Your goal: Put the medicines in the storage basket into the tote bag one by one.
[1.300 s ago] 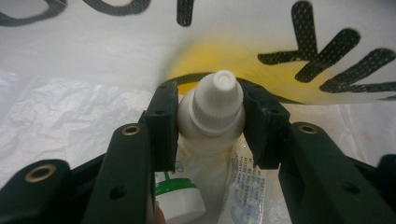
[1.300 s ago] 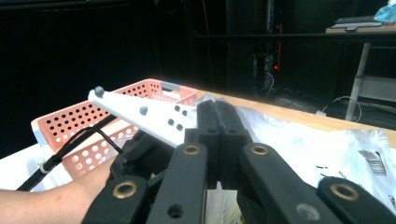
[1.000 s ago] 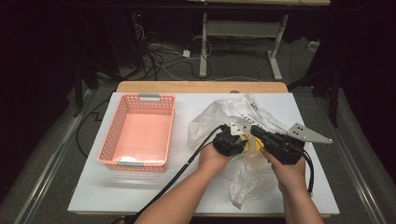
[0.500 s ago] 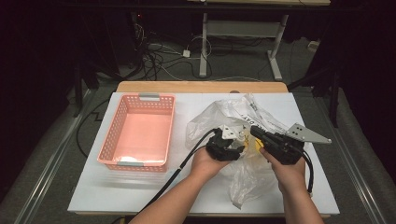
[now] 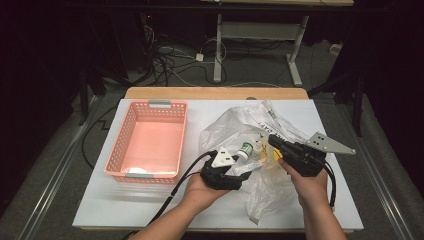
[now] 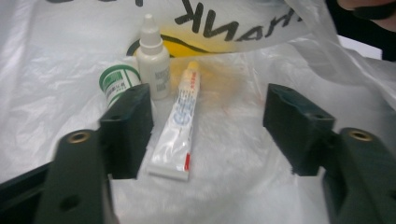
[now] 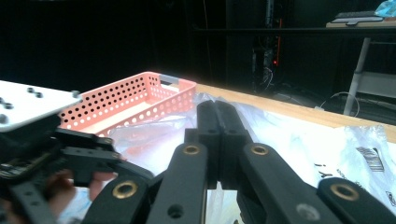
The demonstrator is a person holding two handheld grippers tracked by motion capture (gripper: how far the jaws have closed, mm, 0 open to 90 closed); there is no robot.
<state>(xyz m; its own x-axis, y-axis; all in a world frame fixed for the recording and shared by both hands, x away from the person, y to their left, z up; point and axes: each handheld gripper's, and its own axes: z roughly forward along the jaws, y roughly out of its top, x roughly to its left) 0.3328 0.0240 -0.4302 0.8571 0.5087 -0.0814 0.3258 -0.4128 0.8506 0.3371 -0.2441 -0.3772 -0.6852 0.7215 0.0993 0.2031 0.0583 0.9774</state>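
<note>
**Small things lie on the bag, your left claw is wide**

Your left gripper sits low on the table, at the near edge of the crinkly clear plastic bag with black letters and a yellow mark. Its jaws have just been opening, and now they stand apart with nothing squeezed between them.

In the left gripper view, a white tube with a yellow cap lies flat on the bag between the two jaws, close to the jaw on the left side of that view. It touches neither pad. Just behind it stands a small white dropper bottle with a pointed cap, upright. Beside that bottle lies a little round white tub with a green label, partly hidden by the same jaw.

Your right gripper is up over the bag's right part, and part of the bag rises to it. Its jaws are pressed tight together. A fold of the bag seems to be caught there, but you cannot tell for sure.

A pink plastic basket with holes in its walls stands to the left of the bag, a bit apart from it. The white table top lies under it all.
</note>
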